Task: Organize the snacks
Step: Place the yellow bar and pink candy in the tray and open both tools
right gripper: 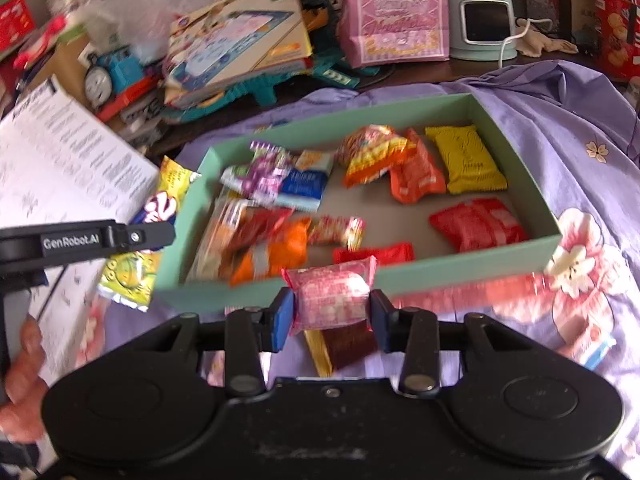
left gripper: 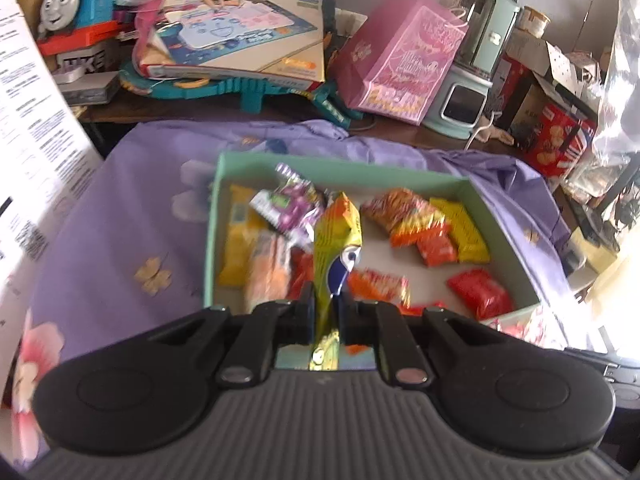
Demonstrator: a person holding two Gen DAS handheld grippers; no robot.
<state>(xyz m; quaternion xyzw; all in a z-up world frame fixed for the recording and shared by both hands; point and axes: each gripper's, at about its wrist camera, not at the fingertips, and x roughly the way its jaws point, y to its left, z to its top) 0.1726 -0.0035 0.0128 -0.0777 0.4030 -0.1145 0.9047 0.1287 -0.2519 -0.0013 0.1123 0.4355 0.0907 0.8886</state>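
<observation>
A shallow green box (left gripper: pixel 496 216) (right gripper: pixel 420 276) on the purple flowered cloth holds several snack packets in red, orange, yellow and purple. My left gripper (left gripper: pixel 326 304) is shut on a thin yellow-green packet (left gripper: pixel 338 240), which hangs edge-on above the box's near left part. From the right wrist view the same yellow packet (right gripper: pixel 132 276) dangles by the box's left wall under the left gripper's fingers (right gripper: pixel 152 234). My right gripper (right gripper: pixel 331 312) is shut on a pink wrapped snack (right gripper: pixel 332 300), held just before the box's near wall. Under it a dark brown bar (right gripper: pixel 348 346) lies on the cloth.
A white printed sheet (right gripper: pixel 68 168) stands at the left, with a person's hand (right gripper: pixel 20 392) below it. Behind the box are a blue toy train (left gripper: pixel 76 0), a stack of toy boxes (left gripper: pixel 244 28), a pink bag (left gripper: pixel 404 60), a mint appliance (left gripper: pixel 472 64) and a red biscuit box (left gripper: pixel 560 144).
</observation>
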